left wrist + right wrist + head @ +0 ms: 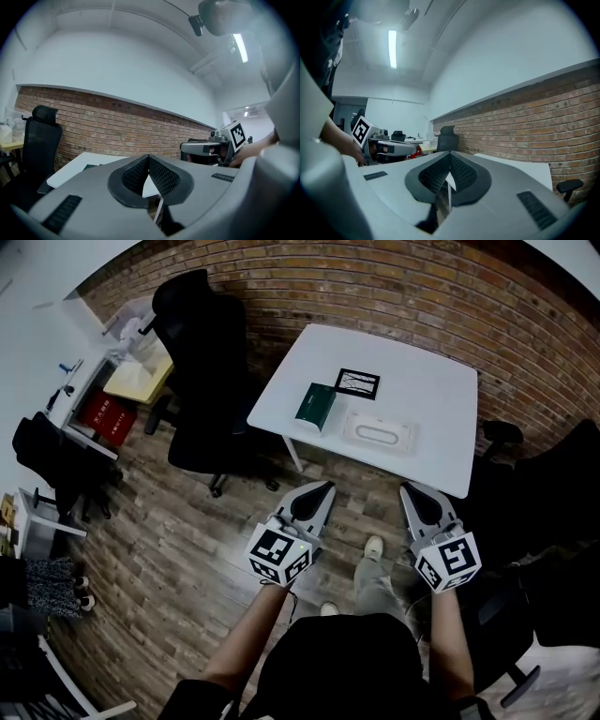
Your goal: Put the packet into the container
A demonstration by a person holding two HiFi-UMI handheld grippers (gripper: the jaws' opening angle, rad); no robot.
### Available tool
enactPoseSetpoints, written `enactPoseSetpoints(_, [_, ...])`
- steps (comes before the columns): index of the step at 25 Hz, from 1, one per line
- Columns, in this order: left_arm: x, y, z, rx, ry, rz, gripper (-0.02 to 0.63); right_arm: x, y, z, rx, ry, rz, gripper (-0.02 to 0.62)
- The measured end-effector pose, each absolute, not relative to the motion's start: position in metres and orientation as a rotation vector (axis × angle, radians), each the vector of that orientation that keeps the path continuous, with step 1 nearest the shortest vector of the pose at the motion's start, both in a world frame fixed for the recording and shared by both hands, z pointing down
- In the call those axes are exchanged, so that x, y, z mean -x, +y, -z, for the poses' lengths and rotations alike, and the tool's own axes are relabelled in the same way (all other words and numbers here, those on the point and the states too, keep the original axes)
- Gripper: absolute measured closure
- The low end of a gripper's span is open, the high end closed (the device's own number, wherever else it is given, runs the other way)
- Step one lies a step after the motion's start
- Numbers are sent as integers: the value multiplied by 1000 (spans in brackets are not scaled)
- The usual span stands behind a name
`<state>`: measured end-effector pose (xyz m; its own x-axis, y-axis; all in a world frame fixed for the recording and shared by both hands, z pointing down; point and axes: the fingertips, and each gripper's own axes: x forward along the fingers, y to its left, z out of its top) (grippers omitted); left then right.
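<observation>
A white table (431, 381) stands ahead of me. On it lie a dark green packet (316, 406), a white oblong container (379, 433) and a black square card (357, 383). My left gripper (324, 488) hangs shut and empty over the wooden floor, short of the table's near edge. My right gripper (411, 490) is shut and empty too, just below the table's front edge. In the left gripper view the jaws (149, 159) meet at the tips, with the table (70, 167) and a sliver of the packet (90, 166) beyond. The right gripper view shows closed jaws (450, 154).
A black office chair (202, 371) stands left of the table, another dark chair (553, 502) at the right. A desk with papers and a red box (108, 418) sits at the far left. Brick wall (450, 296) runs behind the table. My shoe (373, 547) shows below.
</observation>
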<state>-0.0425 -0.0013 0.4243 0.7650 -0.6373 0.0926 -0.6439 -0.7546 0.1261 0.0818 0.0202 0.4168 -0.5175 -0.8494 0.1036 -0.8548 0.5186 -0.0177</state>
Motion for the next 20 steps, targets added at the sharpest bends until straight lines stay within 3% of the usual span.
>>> enactPoseSetpoints(20, [-9, -181, -422, -2723, -1167, -126, 598, -130, -179, -410, -1313, -2780, -140, 591])
